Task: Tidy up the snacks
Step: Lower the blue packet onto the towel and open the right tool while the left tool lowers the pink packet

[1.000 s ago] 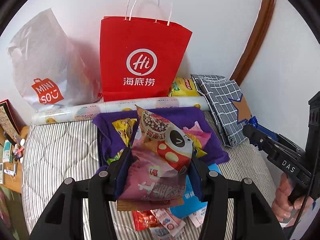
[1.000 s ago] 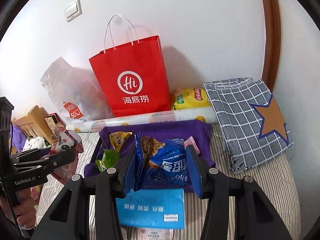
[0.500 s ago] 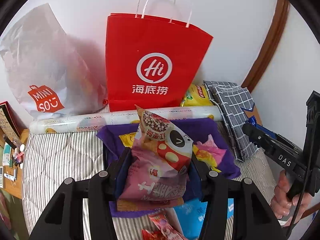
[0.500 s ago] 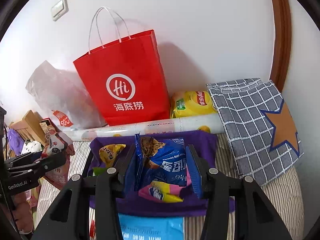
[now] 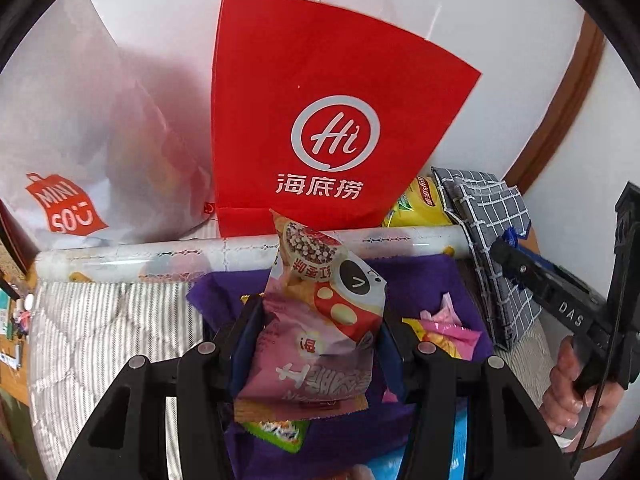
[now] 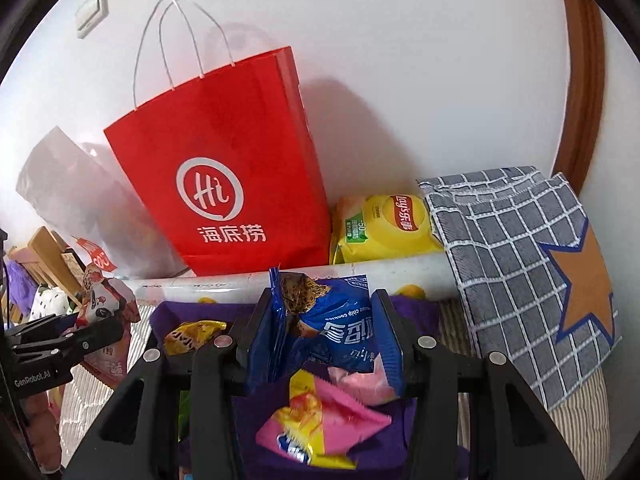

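Note:
My left gripper point(image 5: 316, 312) is shut on a pink snack bag point(image 5: 316, 340) with a panda and red spots, held above a purple fabric box point(image 5: 448, 280) on the striped bed. My right gripper point(image 6: 326, 320) is shut on a blue cookie packet point(image 6: 340, 328) over the same purple box point(image 6: 172, 312). Inside the box lie a pink and yellow packet point(image 6: 316, 428), a yellow packet point(image 6: 192, 334) and a green packet point(image 5: 276, 432). The right gripper appears at the right edge of the left wrist view, the left gripper at the left edge of the right wrist view.
A red paper bag point(image 6: 224, 184) and a white plastic bag point(image 5: 80, 152) lean on the wall behind a white roll point(image 5: 160, 256). A yellow chip bag point(image 6: 384, 228) and a grey checked cushion point(image 6: 516, 256) lie to the right. A wooden stand point(image 6: 44, 256) is at left.
Both grippers moved forward and down toward the wall with their packets. The purple box now lies under them, and the red bag looms larger.

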Available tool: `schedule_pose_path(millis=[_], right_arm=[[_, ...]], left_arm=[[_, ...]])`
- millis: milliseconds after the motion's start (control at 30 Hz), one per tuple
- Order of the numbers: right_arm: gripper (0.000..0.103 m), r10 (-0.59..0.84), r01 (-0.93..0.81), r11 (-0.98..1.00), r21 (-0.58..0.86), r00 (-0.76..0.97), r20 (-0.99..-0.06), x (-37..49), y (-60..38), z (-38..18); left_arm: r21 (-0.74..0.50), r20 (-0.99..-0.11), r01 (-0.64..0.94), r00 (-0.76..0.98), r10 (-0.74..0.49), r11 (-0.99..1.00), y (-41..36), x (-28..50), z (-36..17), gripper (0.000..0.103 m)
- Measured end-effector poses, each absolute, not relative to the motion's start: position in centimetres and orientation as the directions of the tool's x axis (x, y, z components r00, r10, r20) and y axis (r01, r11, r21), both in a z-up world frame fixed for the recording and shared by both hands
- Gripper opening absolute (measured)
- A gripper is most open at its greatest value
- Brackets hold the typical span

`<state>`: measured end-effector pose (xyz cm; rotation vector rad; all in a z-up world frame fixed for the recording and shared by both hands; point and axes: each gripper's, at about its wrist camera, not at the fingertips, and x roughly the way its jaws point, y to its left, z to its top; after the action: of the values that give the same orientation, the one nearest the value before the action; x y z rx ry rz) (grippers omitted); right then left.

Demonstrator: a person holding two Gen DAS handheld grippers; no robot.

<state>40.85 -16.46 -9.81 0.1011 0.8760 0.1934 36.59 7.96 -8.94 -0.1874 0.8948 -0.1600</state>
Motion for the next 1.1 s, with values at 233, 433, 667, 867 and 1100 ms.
schedule_pose_path(millis=[233,433,667,867,1100], right_arm=[[0.047,0.208,-0.134,0.978,0.16,0.577,-0.79,42.2,-16.6,-12.2],[0.047,0.213,-0.151,0.976,0.155,0.529,-0.821,42.9,-16.0,-14.3],[0.047,0.203,-0.174,0.976,0.131,0.5,-0.842,43.2,-14.9,-15.8],[0.047,0.192,-0.177,0.977,0.118,0.491,-0.85,43.4,-15.1,-16.6],[0.047,0.191,-0.181,0.976,0.117,0.469,-0.862,43.7,-15.3,-17.2]], left_arm=[[-0.252,-0.772,0.06,0.589,-0.237,0.966,7.6,38.9,-11.6,0.051],[-0.259,-0.786,0.061,0.567,-0.247,0.964,7.7,39.5,-12.6,0.051],[-0.257,-0.798,0.053,0.551,-0.243,0.965,7.7,39.9,-13.4,0.051],[-0.244,-0.806,0.047,0.546,-0.229,0.969,7.6,40.1,-13.7,0.051],[-0.233,-0.82,0.051,0.527,-0.225,0.971,7.1,40.4,-14.4,0.051]])
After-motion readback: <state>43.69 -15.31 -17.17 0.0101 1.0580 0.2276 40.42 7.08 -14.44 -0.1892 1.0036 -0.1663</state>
